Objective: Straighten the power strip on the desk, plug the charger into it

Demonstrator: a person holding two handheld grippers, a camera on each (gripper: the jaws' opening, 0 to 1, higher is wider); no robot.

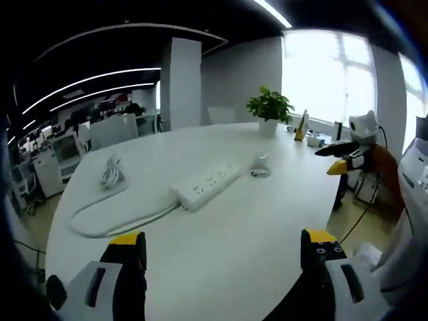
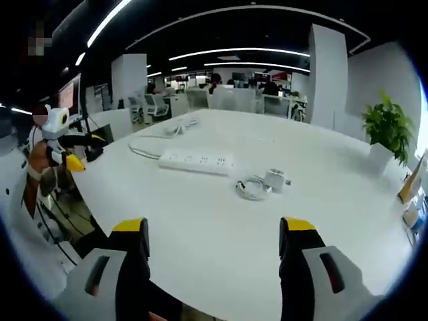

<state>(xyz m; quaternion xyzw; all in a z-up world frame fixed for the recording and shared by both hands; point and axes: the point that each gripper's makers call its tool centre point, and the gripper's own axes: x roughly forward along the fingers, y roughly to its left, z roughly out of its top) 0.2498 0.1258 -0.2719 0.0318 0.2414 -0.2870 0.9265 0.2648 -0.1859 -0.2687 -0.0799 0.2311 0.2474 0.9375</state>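
Note:
A white power strip (image 1: 206,186) lies at an angle on the white desk (image 1: 241,234); its white cable (image 1: 107,215) loops off to the left and ends in a bundle (image 1: 110,172). The white charger (image 1: 259,165), with its coiled cord, sits just beyond the strip's far end. My left gripper (image 1: 222,247) is open over the near desk edge, well short of the strip. In the right gripper view the power strip (image 2: 196,162) and the charger (image 2: 274,179) lie ahead of my open right gripper (image 2: 214,231), which holds nothing. Each gripper appears in the other's view: the right gripper (image 1: 328,160) and the left gripper (image 2: 83,152).
A potted plant (image 1: 269,110) stands at the far edge of the desk, with small items (image 1: 304,127) beside it near the window. Office chairs and desks (image 2: 200,99) stand beyond the table. The potted plant (image 2: 386,124) is at the right.

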